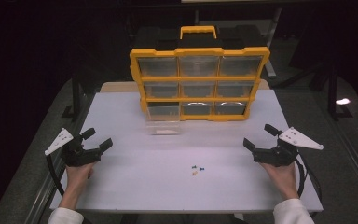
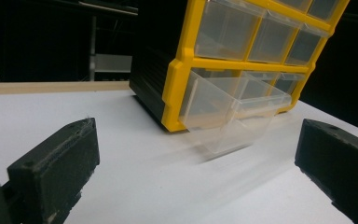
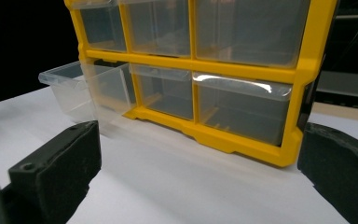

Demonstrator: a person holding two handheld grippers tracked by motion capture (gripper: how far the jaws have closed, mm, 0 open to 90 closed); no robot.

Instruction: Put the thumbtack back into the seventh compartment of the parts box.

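white table (image 1: 135, 182), yellow organizer (image 1: 199, 84), dark room

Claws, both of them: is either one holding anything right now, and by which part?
Nothing is held. The left claw and right claw are both open over the table.

Pins (image 1: 197, 169) before organizer (image 1: 199, 83), between grippers.

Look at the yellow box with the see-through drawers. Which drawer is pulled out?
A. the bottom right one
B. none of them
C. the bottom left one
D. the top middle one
C: in the high view the bottom-left clear drawer sticks out of the yellow organizer onto the white table, while the other drawers sit flush in the frame.
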